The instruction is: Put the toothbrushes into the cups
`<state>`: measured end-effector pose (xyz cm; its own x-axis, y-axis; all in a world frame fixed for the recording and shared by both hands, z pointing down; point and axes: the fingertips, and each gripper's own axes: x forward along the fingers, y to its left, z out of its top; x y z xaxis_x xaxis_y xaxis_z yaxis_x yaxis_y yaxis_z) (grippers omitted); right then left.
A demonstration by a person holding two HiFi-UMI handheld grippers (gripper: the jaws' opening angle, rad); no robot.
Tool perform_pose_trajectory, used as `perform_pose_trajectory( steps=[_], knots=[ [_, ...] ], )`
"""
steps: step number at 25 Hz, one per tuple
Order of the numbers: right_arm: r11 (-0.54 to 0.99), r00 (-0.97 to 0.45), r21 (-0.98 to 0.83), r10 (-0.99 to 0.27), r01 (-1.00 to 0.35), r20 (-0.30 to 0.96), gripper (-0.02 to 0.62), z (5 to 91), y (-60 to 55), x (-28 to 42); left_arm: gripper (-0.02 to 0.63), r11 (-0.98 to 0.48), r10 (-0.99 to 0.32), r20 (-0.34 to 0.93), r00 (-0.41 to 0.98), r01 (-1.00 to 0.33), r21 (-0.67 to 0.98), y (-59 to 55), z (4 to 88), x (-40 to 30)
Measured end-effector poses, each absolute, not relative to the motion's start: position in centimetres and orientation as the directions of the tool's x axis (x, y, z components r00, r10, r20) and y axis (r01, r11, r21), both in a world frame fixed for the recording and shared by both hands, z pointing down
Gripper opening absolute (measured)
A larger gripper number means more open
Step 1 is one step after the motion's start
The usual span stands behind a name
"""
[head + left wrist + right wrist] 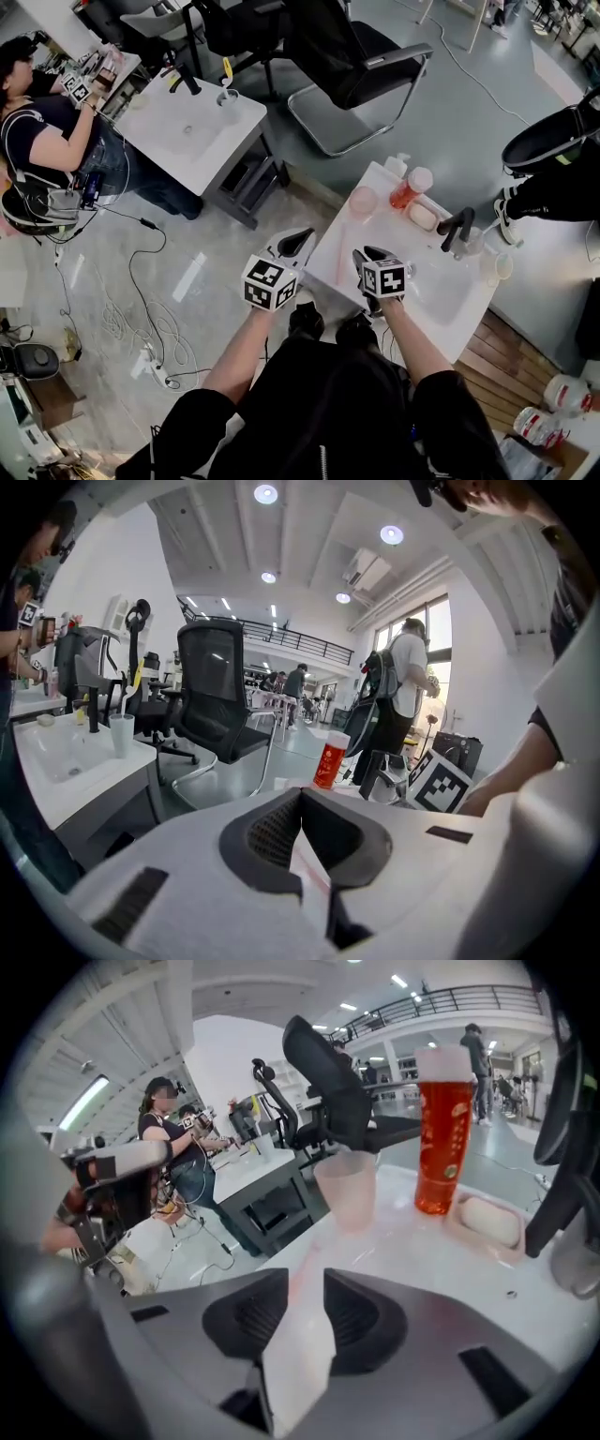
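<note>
A pink cup (363,202) stands near the far left corner of the white sink counter (403,253); it also appears in the right gripper view (347,1188). A thin pink toothbrush (338,265) lies on the counter near its left edge. My right gripper (367,255) hovers over the counter just right of it, its jaws a little apart (307,1279). The pink streak of the brush shows blurred in that gap, with no pad pressing on it. My left gripper (298,241) hangs at the counter's left edge, its tips meeting (300,794).
An orange bottle (412,187), a soap dish (424,217), a black faucet (457,228) and a clear cup (497,267) stand along the counter's far side. Black chairs (356,56), a second sink table (192,131) with a seated person, and floor cables (141,319) surround it.
</note>
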<state>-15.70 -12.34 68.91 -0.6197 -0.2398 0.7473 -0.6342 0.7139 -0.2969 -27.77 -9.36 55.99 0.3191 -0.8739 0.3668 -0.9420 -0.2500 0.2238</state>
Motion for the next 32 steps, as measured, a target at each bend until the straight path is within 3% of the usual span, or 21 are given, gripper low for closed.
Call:
perform_pose_trajectory(
  steps=[6,12,17,20,25,32],
  knots=[
    [0.746,-0.535,-0.281,-0.118,-0.604,0.836,0.15,73.1,-10.4,-18.4,0.002,-0.204,-0.881,0.381,0.281,-0.952,0.23,-7.6,56.9,-30.5],
    [0.776,-0.433,-0.204,-0.098,-0.597,0.896,0.15,75.4,-10.1,-20.2,0.002,-0.167,-0.882,0.396,0.254,-0.956,0.242,-5.9,57.9,-32.5],
    [0.824,-0.384,-0.121,-0.124,-0.553,0.915,0.064,75.4,-10.6,-20.9,0.002,-0.149,-0.88,0.407,0.245,-0.956,0.254,-5.3,58.3,-33.4],
    [0.809,-0.374,-0.135,-0.11,-0.572,0.921,0.049,75.6,-10.4,-20.0,0.002,-0.15,-0.879,0.407,0.248,-0.955,0.257,-5.5,58.4,-33.3],
    [0.792,-0.471,-0.185,-0.143,-0.582,0.871,0.048,74.7,-10.3,-19.2,0.002,-0.168,-0.878,0.4,0.262,-0.952,0.256,-6.2,58.2,-32.6],
    [0.791,-0.683,-0.28,-0.224,-0.544,0.695,0.048,69.4,-11.5,-18.8,0.002,-0.206,-0.873,0.388,0.296,-0.944,0.256,-8.2,57.8,-31.0]
  ],
)
